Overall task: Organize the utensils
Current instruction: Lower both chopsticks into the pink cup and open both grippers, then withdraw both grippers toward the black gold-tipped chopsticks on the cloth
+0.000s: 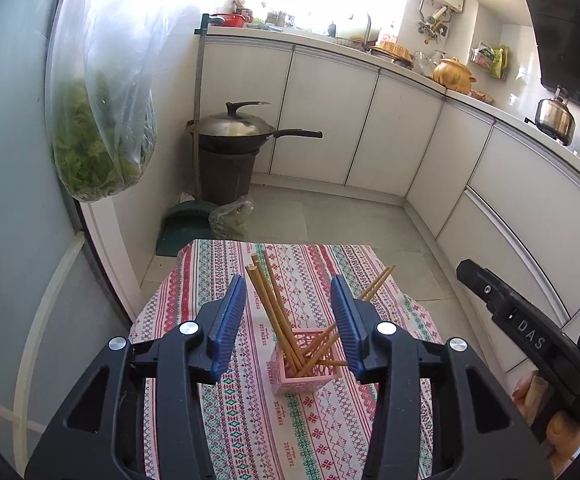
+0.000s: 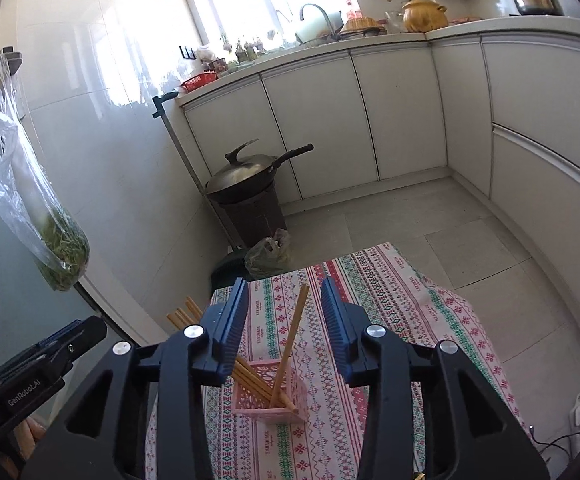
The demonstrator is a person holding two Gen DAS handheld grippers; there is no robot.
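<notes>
both grippers, left (image 1: 287, 320) and right (image 2: 283, 322), spread and empty | chopsticks (image 1: 277, 316) stood leaning in pink basket (image 1: 306, 364) on near tablecloth (image 1: 322, 432) | looked sorted, so hands hung back

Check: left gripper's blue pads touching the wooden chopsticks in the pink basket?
Apart. In the left wrist view, the left gripper is open, with patterned tablecloth visible between each pad and the wooden chopsticks standing in the pink lattice basket.

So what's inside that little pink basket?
The pink basket holds wooden chopsticks, leaning out in different directions. Its latticed walls hide their lower tips and the bottom.
</notes>
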